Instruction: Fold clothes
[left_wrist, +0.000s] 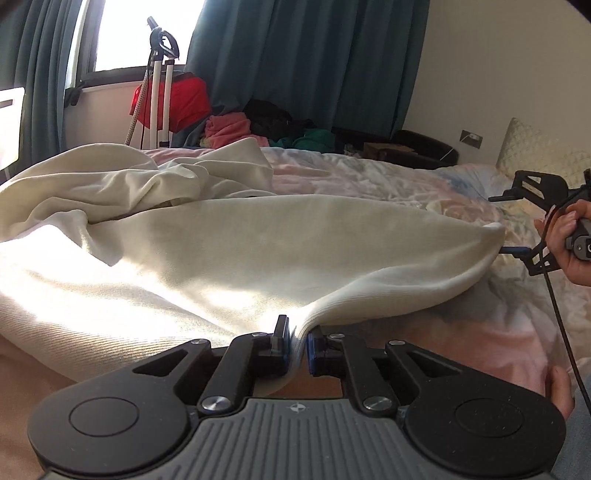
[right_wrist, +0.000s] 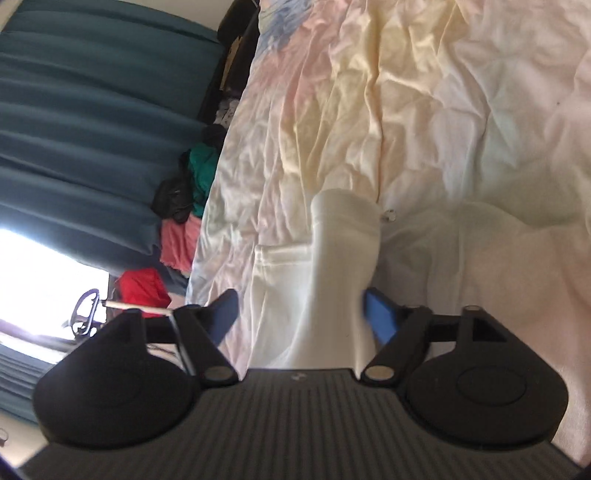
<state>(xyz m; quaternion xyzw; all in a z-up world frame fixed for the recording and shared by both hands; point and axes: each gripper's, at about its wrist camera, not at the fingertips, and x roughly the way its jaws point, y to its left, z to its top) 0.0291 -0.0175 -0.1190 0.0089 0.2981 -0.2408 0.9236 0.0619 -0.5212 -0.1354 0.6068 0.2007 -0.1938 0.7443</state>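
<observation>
A large cream garment (left_wrist: 221, 251) lies rumpled across the bed. My left gripper (left_wrist: 297, 347) is shut on a bunched edge of it near the bed's front, and the cloth rises from there in a taut fold toward the right. At the right edge of the left wrist view a hand (left_wrist: 569, 240) holds my right gripper (left_wrist: 504, 225), whose fingers straddle the garment's far corner. In the right wrist view the right gripper (right_wrist: 303, 314) stands open wide, with a strip of the cream garment (right_wrist: 325, 258) lying loose between the blue pads (right_wrist: 380, 314).
The bed carries a wrinkled pastel sheet (right_wrist: 406, 92), with a pillow (left_wrist: 532, 155) at the right. Beyond the far edge sit a pile of pink, green and black clothes (left_wrist: 236, 129), a red bag (left_wrist: 184, 99) and a metal stand (left_wrist: 162, 85). Teal curtains (left_wrist: 314, 55) hang behind.
</observation>
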